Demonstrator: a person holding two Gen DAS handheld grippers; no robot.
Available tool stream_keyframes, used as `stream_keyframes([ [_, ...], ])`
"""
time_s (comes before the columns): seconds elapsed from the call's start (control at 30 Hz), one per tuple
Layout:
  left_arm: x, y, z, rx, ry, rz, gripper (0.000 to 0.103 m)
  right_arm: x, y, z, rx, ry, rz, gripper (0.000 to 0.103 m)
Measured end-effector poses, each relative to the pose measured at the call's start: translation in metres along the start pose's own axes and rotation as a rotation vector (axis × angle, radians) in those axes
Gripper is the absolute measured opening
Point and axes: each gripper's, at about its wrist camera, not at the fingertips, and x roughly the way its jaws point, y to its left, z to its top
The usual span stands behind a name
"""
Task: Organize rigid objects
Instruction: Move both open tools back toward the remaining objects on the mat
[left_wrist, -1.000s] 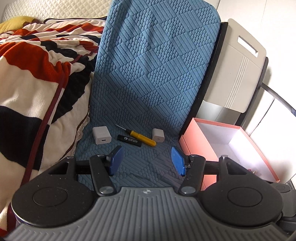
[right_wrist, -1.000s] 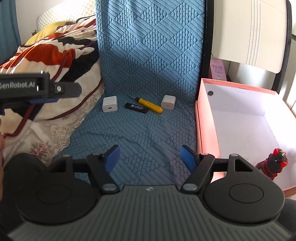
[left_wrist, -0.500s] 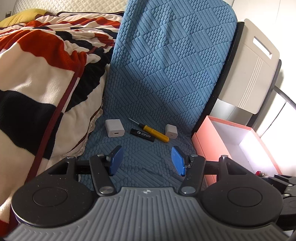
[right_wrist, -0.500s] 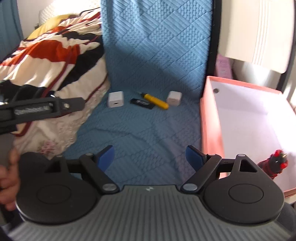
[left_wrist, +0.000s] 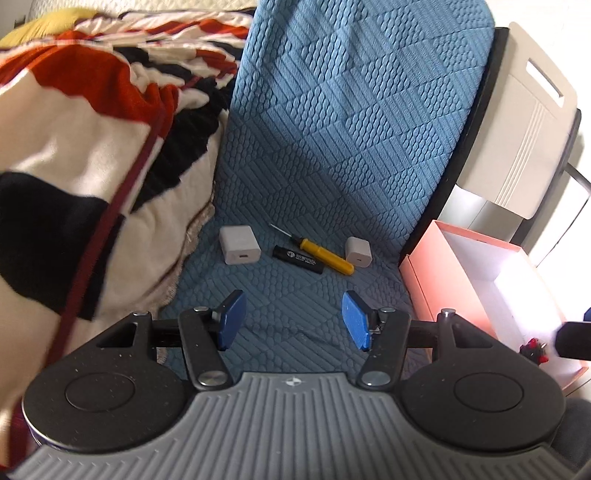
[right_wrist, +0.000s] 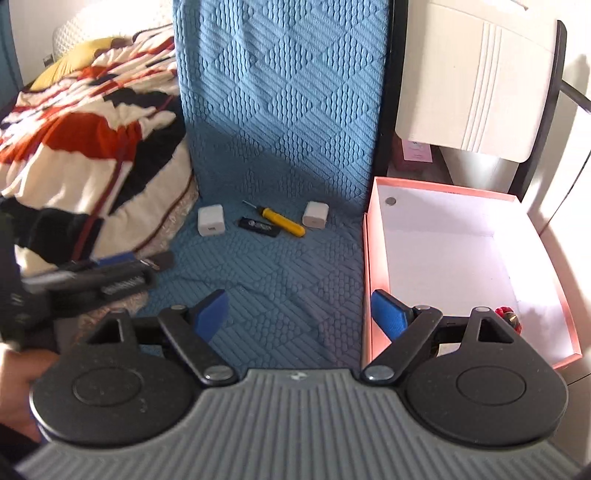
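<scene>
four small rigid items lie in a row on the blue quilted cover (left_wrist: 332, 147), well ahead of both grippers. largest first: striped blanket (left_wrist: 92, 129) heaped on the left of the cover, its edge just beside the row. pink box (right_wrist: 461, 258) sits at the right edge of the cover, open top, white inside, with a small red-and-black figure (right_wrist: 508, 317) in its near corner (mostly hidden behind the right gripper's linkage). left gripper (left_wrist: 293, 319): fingers apart, nothing between them; the row lies beyond the fingertips, roughly centred on the gap. right gripper (right_wrist: 306, 314): fingers wide apart, nothing between them, right fingertip over the box's near-left wall; row ahead and slightly left of the gap. row, left to right: larger white charger (left_wrist: 240, 245), black usb stick (left_wrist: 298, 259), yellow screwdriver (left_wrist: 321, 254), smaller white charger (left_wrist: 358, 252). the stick's right end lies against the screwdriver handle; both chargers lie apart from them. the screwdriver's thin tip points back-left.
</scene>
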Motion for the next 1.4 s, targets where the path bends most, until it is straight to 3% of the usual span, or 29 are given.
stream_keyframes([
  [0.13,0.014,-0.013,0.0,0.026,0.023,-0.027,0.064,0.001,0.007,0.006,-0.029,0.055,0.053,0.086],
  [0.4,0.039,-0.023,0.005,0.068,0.057,-0.035,0.064,0.011,0.017,0.012,-0.09,0.072,0.036,0.085],
  [0.77,0.051,-0.023,0.007,0.073,0.085,-0.019,0.064,0.021,0.002,0.016,-0.003,0.08,0.057,0.085],
  [0.97,0.06,-0.021,0.007,0.082,0.097,-0.012,0.064,0.037,-0.008,0.015,0.069,0.147,0.049,0.085],
  [1.27,0.08,0.003,0.009,0.038,0.106,0.03,0.064,0.097,-0.011,0.008,0.091,0.183,0.022,0.085],
  [1.4,0.098,0.015,0.011,0.013,0.106,0.054,0.064,0.116,-0.015,-0.001,0.096,0.125,0.048,0.086],
])
